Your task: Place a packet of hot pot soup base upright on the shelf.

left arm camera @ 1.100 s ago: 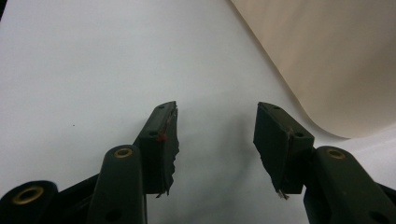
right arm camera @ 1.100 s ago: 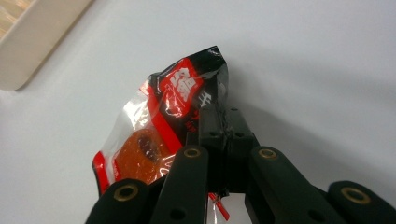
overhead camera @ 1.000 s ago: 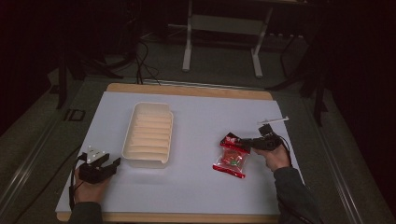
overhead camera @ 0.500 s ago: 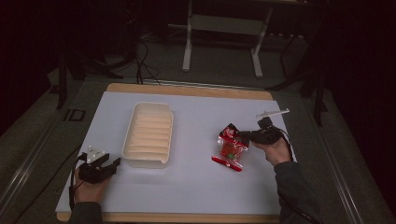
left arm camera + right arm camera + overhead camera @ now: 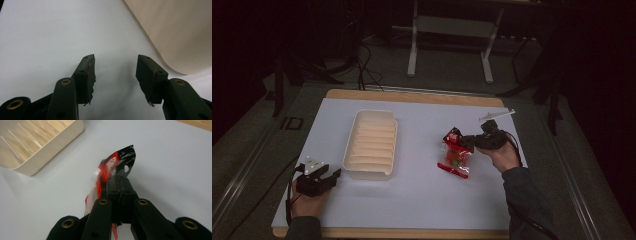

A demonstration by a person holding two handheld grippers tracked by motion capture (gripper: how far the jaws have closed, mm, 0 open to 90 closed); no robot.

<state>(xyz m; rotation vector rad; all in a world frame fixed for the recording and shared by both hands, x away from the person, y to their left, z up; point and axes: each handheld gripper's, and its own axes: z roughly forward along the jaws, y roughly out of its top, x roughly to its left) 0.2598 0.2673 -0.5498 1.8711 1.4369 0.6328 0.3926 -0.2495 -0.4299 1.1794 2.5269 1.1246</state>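
A red and black snack packet (image 5: 455, 150) hangs above the white table cover, right of centre, with my right gripper (image 5: 467, 141) shut on its top edge. In the right gripper view the packet (image 5: 113, 167) sticks up past the closed jaws, and my right gripper (image 5: 120, 187) pinches it. A cream ridged tray (image 5: 371, 144) lies left of centre, empty; its corner (image 5: 37, 147) shows at the upper left of the right gripper view. My left gripper (image 5: 331, 176) rests open near the tray's front left corner. Its jaws (image 5: 115, 72) stand apart over bare cover, holding nothing.
The white cover (image 5: 422, 200) lies on a wooden table with its edge (image 5: 412, 96) at the back. A metal stand (image 5: 449, 37) and cables lie on the dark floor beyond. The tray wall (image 5: 175, 32) sits just right of my left gripper.
My right gripper has lifted the packet off the table and carried it slightly left and up. The left gripper has stayed still.
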